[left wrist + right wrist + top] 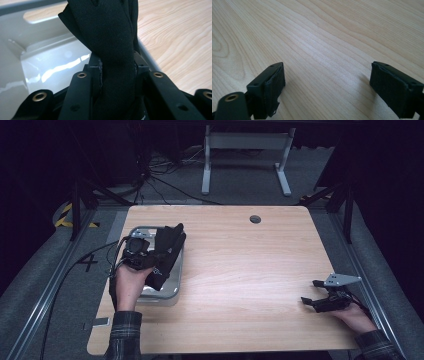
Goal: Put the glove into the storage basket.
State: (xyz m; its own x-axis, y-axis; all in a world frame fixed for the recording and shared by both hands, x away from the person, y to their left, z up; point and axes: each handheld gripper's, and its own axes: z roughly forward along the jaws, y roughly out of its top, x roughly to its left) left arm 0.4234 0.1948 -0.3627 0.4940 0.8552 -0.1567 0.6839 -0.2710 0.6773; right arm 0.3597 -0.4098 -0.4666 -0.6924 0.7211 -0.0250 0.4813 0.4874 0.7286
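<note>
Dark room, and a wooden table (240,270) sits in the middle. On its left side is a shiny metal tray (167,292). The left hand-held gripper (150,251) is pinching a black glove (112,50) tight and holds it just over the tray. So the pick-up looks done. What is left, I think, is to put the glove down in the tray and let go. The right hand-held gripper (311,301) rests far away, spread wide, holding nothing.
</note>
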